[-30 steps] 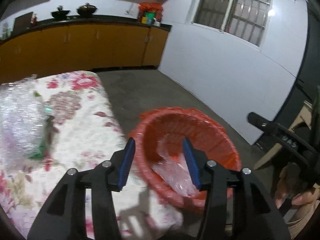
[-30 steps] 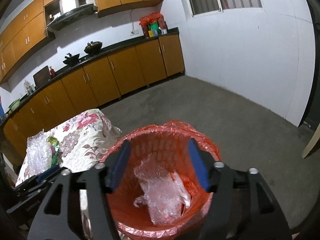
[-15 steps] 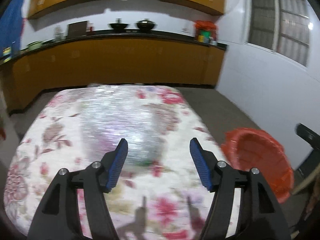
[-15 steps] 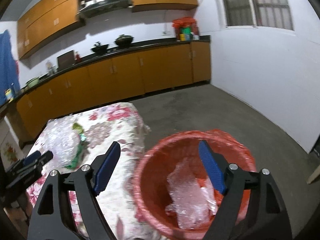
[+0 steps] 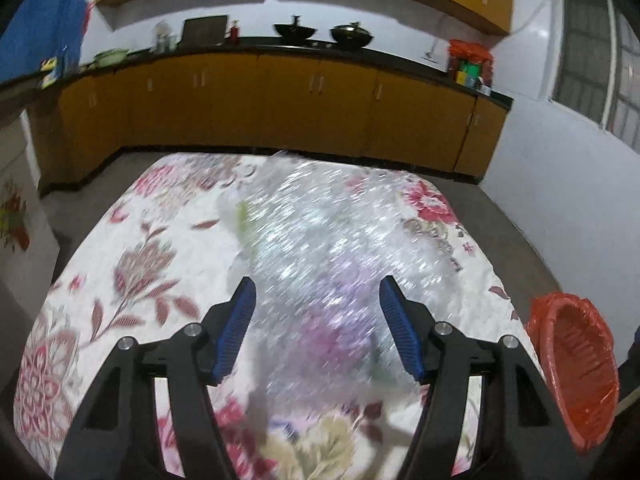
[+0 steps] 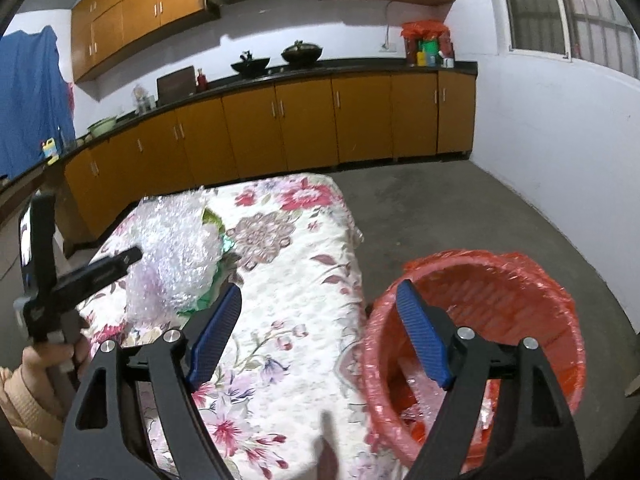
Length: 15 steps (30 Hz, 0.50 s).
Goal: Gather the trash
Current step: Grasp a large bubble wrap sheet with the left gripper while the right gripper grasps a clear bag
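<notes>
Motion blur smears the bubble wrap [image 5: 320, 264], lying lengthwise toward the cupboards on the floral surface [image 5: 132, 264]. Left gripper [image 5: 316, 328] hovers spread above it; right gripper [image 6: 320, 332] spread too, beside the red bin [image 6: 520, 280].

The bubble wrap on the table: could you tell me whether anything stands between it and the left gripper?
Nothing visible does. The left gripper is open with the bubble wrap directly ahead on the floral tablecloth; the green scrap lies beside the wrap, not in the path.
</notes>
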{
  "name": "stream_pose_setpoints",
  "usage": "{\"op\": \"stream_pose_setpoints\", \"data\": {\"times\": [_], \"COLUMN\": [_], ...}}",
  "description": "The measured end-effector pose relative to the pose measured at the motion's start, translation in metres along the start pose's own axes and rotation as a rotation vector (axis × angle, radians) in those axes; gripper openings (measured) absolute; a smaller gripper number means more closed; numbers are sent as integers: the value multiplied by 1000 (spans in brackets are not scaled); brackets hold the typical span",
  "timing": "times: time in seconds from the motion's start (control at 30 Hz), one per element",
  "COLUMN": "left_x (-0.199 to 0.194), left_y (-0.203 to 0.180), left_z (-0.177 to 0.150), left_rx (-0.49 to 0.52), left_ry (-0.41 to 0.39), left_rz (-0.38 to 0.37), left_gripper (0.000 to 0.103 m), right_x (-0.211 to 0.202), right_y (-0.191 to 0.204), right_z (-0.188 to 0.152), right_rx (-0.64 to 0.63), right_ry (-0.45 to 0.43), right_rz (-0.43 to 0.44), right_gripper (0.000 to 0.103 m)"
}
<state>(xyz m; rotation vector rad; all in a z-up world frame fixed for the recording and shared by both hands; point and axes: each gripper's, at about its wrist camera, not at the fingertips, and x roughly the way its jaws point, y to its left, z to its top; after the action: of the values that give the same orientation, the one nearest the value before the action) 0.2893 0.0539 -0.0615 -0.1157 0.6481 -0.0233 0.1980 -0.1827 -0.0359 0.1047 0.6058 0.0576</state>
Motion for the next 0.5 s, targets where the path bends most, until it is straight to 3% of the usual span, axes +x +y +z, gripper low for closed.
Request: {"op": "stream_pose_setpoints", "data": {"times": [0.17, 0.27, 0.3, 0.37, 0.5], "left_x": [41, 49, 48, 47, 38], "left_y": [-16, -13, -11, -11, -12], "left_z": [0, -6, -8, -8, -10], "left_rx": [65, 62, 53, 54, 75], "left_ry": [104, 120, 115, 110, 68], "left_rz": [52, 59, 38, 19, 16], "left_gripper": [64, 61, 55, 31, 10], "right_x": [11, 14, 15, 18, 20], "right_y": [6, 8, 9, 11, 17], "right_z": [-3, -5, -5, -5, -4], "right_rx": [-5, -12, -13, -8, -5], "right_ry": [43, 58, 60, 70, 75], "right_rz": [13, 18, 20, 27, 51], "right_gripper": [78, 78, 78, 78, 77]}}
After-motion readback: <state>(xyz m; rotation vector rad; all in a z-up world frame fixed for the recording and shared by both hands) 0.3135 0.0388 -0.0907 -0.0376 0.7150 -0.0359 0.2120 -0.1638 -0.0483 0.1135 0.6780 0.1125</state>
